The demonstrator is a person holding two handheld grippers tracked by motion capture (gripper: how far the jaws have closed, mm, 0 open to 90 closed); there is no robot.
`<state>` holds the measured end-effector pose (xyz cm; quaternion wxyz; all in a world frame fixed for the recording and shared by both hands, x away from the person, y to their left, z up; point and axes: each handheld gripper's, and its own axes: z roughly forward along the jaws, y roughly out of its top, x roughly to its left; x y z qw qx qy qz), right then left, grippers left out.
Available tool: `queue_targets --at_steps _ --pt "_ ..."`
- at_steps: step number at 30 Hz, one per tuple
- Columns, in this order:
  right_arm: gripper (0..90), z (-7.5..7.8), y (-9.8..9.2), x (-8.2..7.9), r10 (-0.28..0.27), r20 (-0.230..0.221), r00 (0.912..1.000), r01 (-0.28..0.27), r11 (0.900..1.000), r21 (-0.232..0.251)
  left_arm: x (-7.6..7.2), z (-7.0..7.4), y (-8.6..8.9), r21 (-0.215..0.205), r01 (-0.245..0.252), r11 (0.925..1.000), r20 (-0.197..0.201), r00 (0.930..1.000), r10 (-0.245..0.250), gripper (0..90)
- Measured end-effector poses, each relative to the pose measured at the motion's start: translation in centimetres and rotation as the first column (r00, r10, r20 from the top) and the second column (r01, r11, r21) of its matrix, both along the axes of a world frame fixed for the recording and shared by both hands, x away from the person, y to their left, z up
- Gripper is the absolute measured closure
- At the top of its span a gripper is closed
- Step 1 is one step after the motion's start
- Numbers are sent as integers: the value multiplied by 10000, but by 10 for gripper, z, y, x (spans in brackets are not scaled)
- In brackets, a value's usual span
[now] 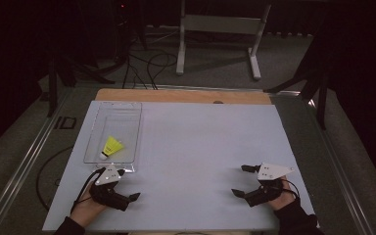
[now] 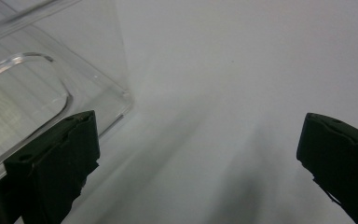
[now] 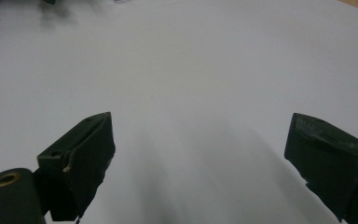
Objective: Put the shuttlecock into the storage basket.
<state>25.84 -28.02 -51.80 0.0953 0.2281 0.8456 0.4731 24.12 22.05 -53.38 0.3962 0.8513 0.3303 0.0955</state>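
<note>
A yellow shuttlecock (image 1: 111, 146) with a white cork lies in the near half of a clear plastic tray (image 1: 138, 128) at the left of the white board (image 1: 200, 142). My left gripper (image 1: 129, 184) rests just in front of the tray's near right corner, open, with nothing between its jaws. In the left gripper view that gripper (image 2: 200, 154) spans bare board, and the tray's corner (image 2: 116, 79) sits beside its left jaw. My right gripper (image 1: 240, 180) lies open at the board's near right, and in the right gripper view it (image 3: 200, 154) faces bare white board.
A wooden table edge (image 1: 176, 95) runs behind the board. A white stand (image 1: 215, 29) and loose cables (image 1: 147, 68) are on the floor beyond. Metal rails (image 1: 29, 152) flank the table. A person's hands come in at the bottom.
</note>
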Motion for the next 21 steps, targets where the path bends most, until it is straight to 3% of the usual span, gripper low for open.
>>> queue_targets --at_steps 8,21 --pt "83 -1 -1 0 -55 -40 10000 56 10000 56 -2 -3 -1 23 -509 9987 157 9986 509 0" --pt "83 -3 -1 1 -60 -102 9999 59 10000 -67 -2 -5 -2 -67 -256 9996 -102 9996 255 0"
